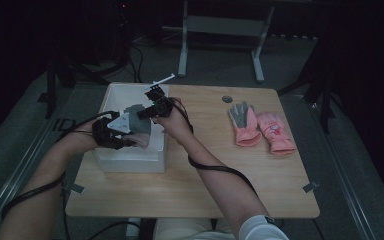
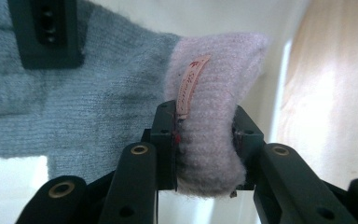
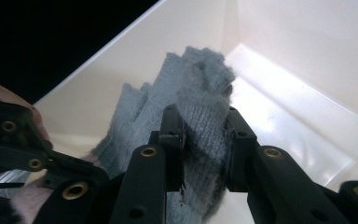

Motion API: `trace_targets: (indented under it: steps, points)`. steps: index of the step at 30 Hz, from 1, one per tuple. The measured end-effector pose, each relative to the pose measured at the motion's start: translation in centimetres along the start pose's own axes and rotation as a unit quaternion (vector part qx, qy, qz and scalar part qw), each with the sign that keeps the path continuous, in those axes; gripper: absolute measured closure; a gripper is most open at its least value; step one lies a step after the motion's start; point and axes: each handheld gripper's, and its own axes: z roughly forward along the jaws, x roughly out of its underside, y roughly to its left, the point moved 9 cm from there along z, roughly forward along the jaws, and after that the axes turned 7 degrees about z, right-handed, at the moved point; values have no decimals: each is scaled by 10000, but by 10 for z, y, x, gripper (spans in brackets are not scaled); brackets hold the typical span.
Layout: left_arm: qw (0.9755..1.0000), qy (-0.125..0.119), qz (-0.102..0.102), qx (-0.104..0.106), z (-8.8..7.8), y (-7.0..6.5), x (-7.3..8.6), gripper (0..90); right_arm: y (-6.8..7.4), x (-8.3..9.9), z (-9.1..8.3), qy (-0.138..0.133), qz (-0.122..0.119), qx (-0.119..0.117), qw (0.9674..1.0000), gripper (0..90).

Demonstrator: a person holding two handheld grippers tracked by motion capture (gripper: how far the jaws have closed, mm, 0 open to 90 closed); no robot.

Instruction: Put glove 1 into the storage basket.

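1. Grey-and-pink knit glove [image 2: 121, 93] hangs over the white box [image 1: 130, 162], pinched at both ends: left gripper [image 2: 205, 140] clamps the pink cuff, right gripper [image 3: 205, 144] clamps the grey fingers.
2. Lower both ends evenly, I judge, and let go only once the knit lies inside the walls.
3. Two pink gloves [image 1: 262, 129] lie well apart on the table [image 1: 205, 190].
4. Box walls and trailing cables could snag.

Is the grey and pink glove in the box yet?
Nearly. Both hand-held grippers, left and right, pinch the knitted glove over the white box, not let go yet. Left: two pink gloves on the table.
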Motion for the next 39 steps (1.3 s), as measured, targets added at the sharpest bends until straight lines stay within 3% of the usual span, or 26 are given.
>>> trace_targets:
  steps: [7, 14, 18, 19, 20, 21, 25, 29, 32, 37, 39]
  points:
    - [9988, 421, 261, -29, 19, 6, 2, 685, -16, -2, 20, 310, 100, 316, 9990, 736]
    - [9966, 707, 418, 31, 33, 7, 0, 685, -25, 0, 29, 469, 156, 472, 9977, 734]
    - [9968, 734, 326, 66, 41, 9, -1, 681, -25, 0, 32, 544, 99, 581, 9968, 691]
    - [9965, 790, 267, 82, 43, 10, 1, 662, -27, -3, 29, 448, 141, 624, 9969, 635]
    - [9960, 872, 167, 136, 47, 10, 2, 662, -27, -3, 29, 448, 141, 624, 9969, 635]
    - [9949, 982, 149, 157, 50, 11, 4, 624, -29, -4, 23, 368, 238, 554, 9975, 585]
    - [9919, 1200, -26, 413, 62, 8, 6, 533, -34, -6, 13, 291, 224, 575, 9977, 543]
    - [9906, 1305, -75, 412, 61, 6, 5, 477, -36, -7, -5, 132, 277, 426, 9986, 510]
    - [9927, 1119, -227, 394, 52, 6, 1, 460, -36, -6, -20, 12, 233, 353, 9991, 502]
    - [9938, 1032, -338, 232, 36, 4, -1, 433, -35, -1, -43, -160, 181, 252, 9994, 485]
    - [9951, 874, -417, 200, 29, 4, -6, 434, -36, 2, -54, -255, 100, 249, 9993, 485]
